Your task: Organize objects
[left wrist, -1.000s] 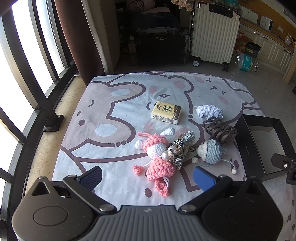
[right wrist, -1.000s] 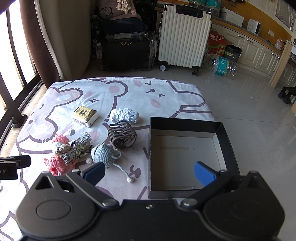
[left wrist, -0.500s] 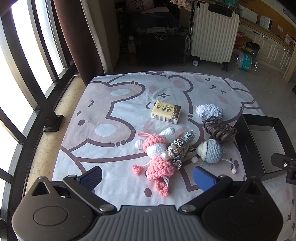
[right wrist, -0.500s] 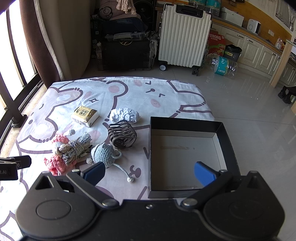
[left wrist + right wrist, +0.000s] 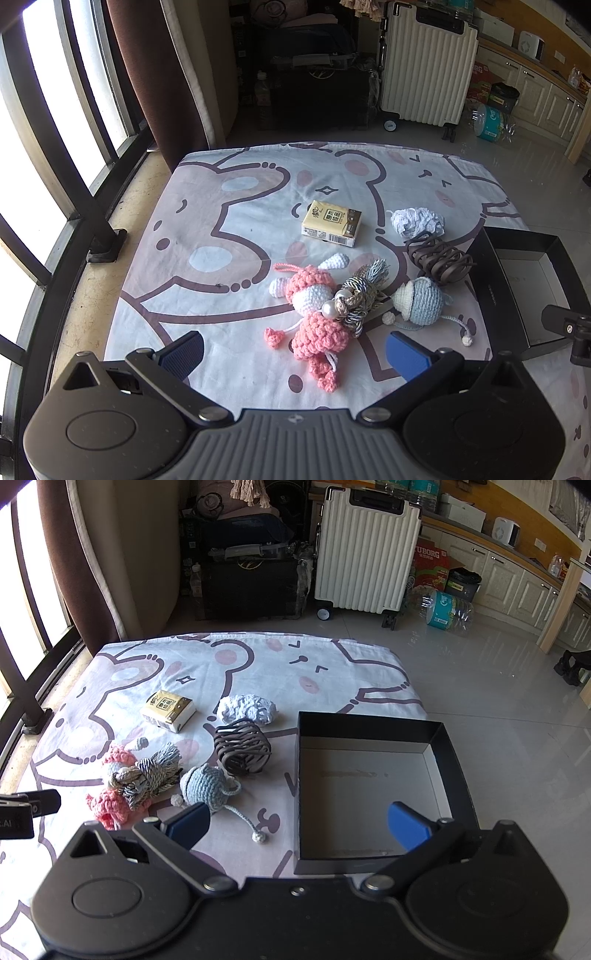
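**Both grippers hover, jaws apart, over scattered items and a black box**

Left wrist view: the left gripper [image 5: 294, 354] hangs with jaws apart and empty above a cartoon-bear printed cloth [image 5: 207, 229] covering the desk. A pink crocheted doll [image 5: 314, 314] lies just ahead, touching a grey-and-white striped cord bundle [image 5: 364, 291]. Beside them sit a pale blue crocheted mouse [image 5: 421, 302], a dark brown wavy hair claw [image 5: 437, 258], a white crocheted piece [image 5: 415, 221] and a yellow tissue packet [image 5: 330, 221].

Right wrist view: the right gripper [image 5: 298, 825] hangs, jaws apart and empty, over the near edge of an open black cardboard box [image 5: 369, 727]. A white ribbed suitcase [image 5: 365, 554] stands on the floor beyond.
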`<action>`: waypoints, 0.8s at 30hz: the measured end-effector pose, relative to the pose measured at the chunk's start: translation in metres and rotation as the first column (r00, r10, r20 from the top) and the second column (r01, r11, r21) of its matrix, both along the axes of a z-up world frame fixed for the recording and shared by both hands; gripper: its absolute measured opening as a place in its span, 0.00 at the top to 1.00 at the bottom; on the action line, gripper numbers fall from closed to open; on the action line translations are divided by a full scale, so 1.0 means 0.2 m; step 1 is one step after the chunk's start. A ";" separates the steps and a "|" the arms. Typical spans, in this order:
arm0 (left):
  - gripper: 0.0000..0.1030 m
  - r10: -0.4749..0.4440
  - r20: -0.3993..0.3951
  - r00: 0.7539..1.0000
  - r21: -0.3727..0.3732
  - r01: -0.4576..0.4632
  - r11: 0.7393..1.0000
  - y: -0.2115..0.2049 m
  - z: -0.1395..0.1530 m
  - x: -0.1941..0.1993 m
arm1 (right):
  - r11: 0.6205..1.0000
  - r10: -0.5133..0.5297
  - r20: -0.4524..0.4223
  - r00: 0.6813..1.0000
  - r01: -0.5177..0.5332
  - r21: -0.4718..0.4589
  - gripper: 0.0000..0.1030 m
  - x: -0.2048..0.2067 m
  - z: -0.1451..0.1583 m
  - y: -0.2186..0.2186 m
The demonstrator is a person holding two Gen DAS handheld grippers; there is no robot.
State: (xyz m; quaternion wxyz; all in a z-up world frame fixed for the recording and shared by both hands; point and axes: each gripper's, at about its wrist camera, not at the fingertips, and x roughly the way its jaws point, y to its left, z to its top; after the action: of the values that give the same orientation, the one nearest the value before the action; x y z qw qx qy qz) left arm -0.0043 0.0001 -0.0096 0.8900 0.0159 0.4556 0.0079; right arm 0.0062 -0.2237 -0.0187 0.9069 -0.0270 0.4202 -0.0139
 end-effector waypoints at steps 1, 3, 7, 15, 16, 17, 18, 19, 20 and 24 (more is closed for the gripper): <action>0.00 0.000 0.000 1.000 0.000 0.000 1.000 0.00 0.00 0.00 | 1.000 0.000 0.000 1.000 0.000 0.000 0.00 0.00 0.00 0.00; 0.00 0.000 0.000 1.000 -0.001 0.000 1.000 0.00 0.00 0.00 | 1.000 0.000 0.000 1.000 0.000 0.000 0.00 0.00 0.01 0.00; 0.00 0.000 0.000 1.000 -0.001 0.000 1.000 0.00 0.00 0.00 | 1.000 -0.001 0.000 1.000 0.001 -0.001 0.00 0.00 0.01 0.00; 0.00 0.000 -0.001 1.000 -0.001 0.000 1.000 0.00 0.00 0.00 | 1.000 -0.002 -0.001 1.000 0.002 -0.002 0.00 0.00 0.01 -0.01; 0.00 0.000 -0.001 1.000 -0.001 0.000 1.000 0.00 0.00 0.00 | 1.000 -0.001 -0.001 1.000 0.001 -0.002 0.00 0.00 0.01 -0.01; 0.00 0.000 -0.001 1.000 0.000 0.000 1.000 0.00 0.00 0.00 | 1.000 -0.001 -0.001 1.000 0.001 -0.002 0.00 0.00 0.01 -0.01; 0.00 0.000 -0.001 1.000 0.000 0.000 1.000 0.00 0.00 0.00 | 1.000 -0.001 -0.001 1.000 0.001 -0.002 0.00 0.00 0.00 -0.01; 0.00 0.000 -0.001 1.000 0.000 0.000 1.000 0.00 0.00 0.00 | 1.000 -0.001 -0.001 1.000 0.001 -0.002 0.00 0.00 0.00 -0.01; 0.00 0.000 0.000 1.000 0.000 0.000 1.000 0.00 0.00 0.00 | 1.000 -0.001 -0.002 1.000 0.001 -0.002 0.00 0.00 0.01 -0.01; 0.00 0.001 -0.001 1.000 0.000 -0.001 1.000 0.00 0.00 0.00 | 1.000 -0.001 -0.002 1.000 0.001 -0.002 0.00 0.00 0.00 -0.01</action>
State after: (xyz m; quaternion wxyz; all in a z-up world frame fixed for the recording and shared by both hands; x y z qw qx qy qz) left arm -0.0045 0.0002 -0.0101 0.8898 0.0156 0.4561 0.0081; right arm 0.0061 -0.2264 -0.0184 0.9065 -0.0279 0.4211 -0.0149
